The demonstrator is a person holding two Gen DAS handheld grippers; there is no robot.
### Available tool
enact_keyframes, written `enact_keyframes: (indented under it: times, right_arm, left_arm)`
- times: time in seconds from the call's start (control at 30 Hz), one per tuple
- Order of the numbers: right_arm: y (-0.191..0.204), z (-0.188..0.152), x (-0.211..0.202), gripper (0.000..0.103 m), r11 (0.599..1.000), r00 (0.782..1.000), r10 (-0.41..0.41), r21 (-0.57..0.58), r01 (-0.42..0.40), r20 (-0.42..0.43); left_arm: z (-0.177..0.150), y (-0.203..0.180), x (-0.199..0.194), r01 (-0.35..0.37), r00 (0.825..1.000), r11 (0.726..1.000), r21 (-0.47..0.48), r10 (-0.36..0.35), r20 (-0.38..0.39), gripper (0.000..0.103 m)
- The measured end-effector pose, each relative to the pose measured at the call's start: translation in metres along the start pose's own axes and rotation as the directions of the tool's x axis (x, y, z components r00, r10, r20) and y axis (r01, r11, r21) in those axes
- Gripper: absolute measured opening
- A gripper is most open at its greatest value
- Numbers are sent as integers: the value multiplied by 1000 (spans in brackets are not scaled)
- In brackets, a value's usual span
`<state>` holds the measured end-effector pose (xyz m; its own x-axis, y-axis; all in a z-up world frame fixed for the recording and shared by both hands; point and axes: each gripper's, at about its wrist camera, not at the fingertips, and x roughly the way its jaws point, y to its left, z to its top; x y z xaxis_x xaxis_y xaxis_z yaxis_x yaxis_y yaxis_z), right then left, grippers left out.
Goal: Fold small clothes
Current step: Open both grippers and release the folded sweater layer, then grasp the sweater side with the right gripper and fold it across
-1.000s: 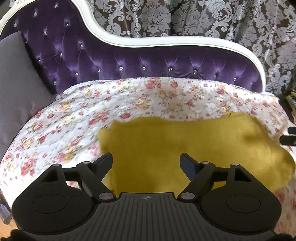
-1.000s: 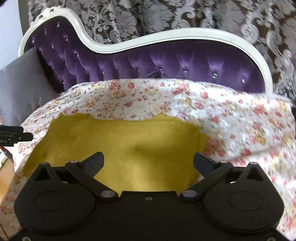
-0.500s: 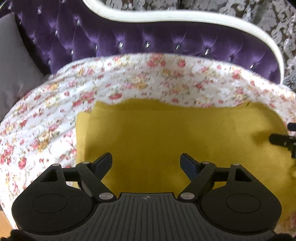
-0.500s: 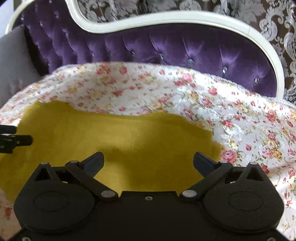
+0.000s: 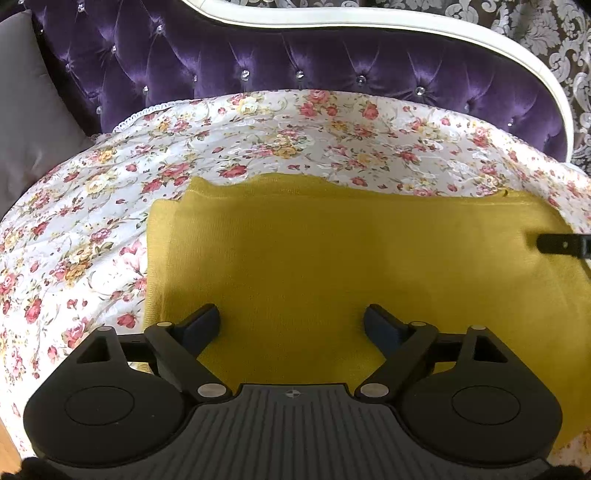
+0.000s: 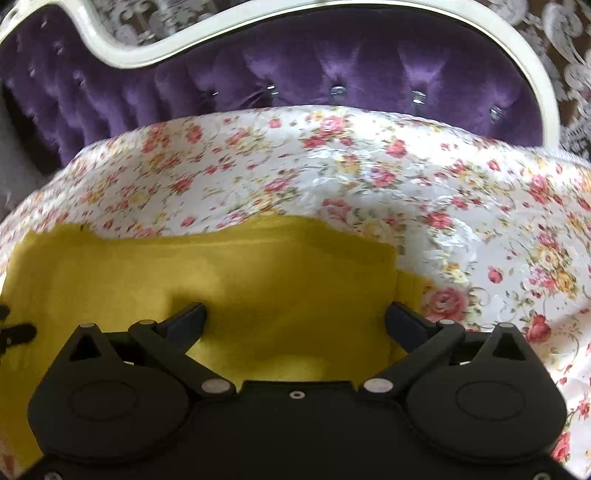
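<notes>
A mustard-yellow knitted garment (image 5: 332,258) lies flat on the flowered cover; it also shows in the right wrist view (image 6: 221,280). My left gripper (image 5: 291,321) is open and empty, low over the garment near its left edge. My right gripper (image 6: 295,317) is open and empty, low over the garment near its right edge. A fingertip of the right gripper (image 5: 561,243) shows at the right edge of the left wrist view. A part of the left gripper (image 6: 16,332) shows at the left edge of the right wrist view.
The white flowered cover (image 5: 92,206) lies over a purple tufted sofa (image 5: 332,66) with a white frame. A grey cushion (image 5: 26,122) stands at the left. A patterned curtain (image 5: 554,33) hangs behind.
Both grippers have moved forward and down toward the garment, which now fills more of each view. Both stay open.
</notes>
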<state>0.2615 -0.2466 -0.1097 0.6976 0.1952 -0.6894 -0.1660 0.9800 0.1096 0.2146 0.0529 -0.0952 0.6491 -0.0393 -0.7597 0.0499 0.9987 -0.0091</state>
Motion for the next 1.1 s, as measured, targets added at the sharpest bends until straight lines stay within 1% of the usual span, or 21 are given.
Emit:
enact_keyframes:
  times: [0.1,0.17,0.2,0.27,0.33,0.4,0.47,0.53,0.6,0.67,0.73,0.77,0.8,0.83,0.9,0.97,1.07,1.1]
  right_arm:
    - [-11,1,-4,102,999,1000,8,51,-9,8]
    - [-18,1,-16,102,997,999,5,79,-9,45]
    - [-23,0,-28,102,995,996,28,98,-37,86]
    - [-36,-4,-51,102,982,983,85,154,-110,165]
    - [-50,-15,-73,102,956,961,158,209,-206,228]
    - [-61,-28,-87,102,923,940,231,250,-293,249]
    - [-68,-45,-95,102,887,920,307,277,-369,242]
    - [-69,-60,-97,102,861,909,351,304,-408,226]
    - [-70,-74,-97,103,855,912,358,321,-407,202]
    - [-72,-88,-96,103,848,909,368,331,-414,195]
    - [-72,-97,-92,103,829,895,402,338,-446,193]
    - [-71,-100,-93,103,822,887,417,334,-461,200]
    - [-69,-102,-92,103,816,879,431,327,-477,207]
    - [-67,-103,-91,102,814,873,439,317,-487,213]
    - [-62,-106,-95,103,818,868,441,296,-493,228]
    - [-57,-108,-100,103,826,871,434,284,-487,229]
    - [-49,-115,-109,103,821,867,439,287,-493,236]
    - [-46,-119,-113,103,817,862,447,282,-502,238]
  left_arm:
    - [0,0,0,4,1000,1000,0,-4,-1,87]
    - [-1,0,1,3,1000,1000,5,-3,1,88]
    - [-2,-1,1,2,1000,1000,7,-2,4,89]
    - [-3,-2,1,2,1000,1000,-9,-2,14,91]
    - [-3,-3,2,-6,1000,1000,-26,7,20,92]
    - [-4,-5,2,-20,999,999,-31,21,24,92]
    - [-4,-6,2,-26,999,998,-51,28,27,92]
    - [-5,-6,2,-25,999,998,-52,27,34,92]
    - [-4,-6,1,-5,999,1000,-8,5,34,91]
    - [-1,-4,0,18,1000,1000,2,-18,20,91]
    - [3,-2,-2,28,1000,1000,-1,-28,7,88]
    - [5,-3,-4,33,999,999,7,-33,1,83]
    - [7,-5,-6,37,999,999,20,-37,-4,82]
    - [9,-9,-10,38,999,999,33,-38,-3,81]
    - [11,-17,-15,34,999,998,58,-34,6,81]
    - [13,-28,-17,38,999,995,98,-39,7,81]
    - [15,-44,-16,42,999,989,143,-44,6,81]
    - [16,-50,-15,48,999,986,157,-49,6,81]
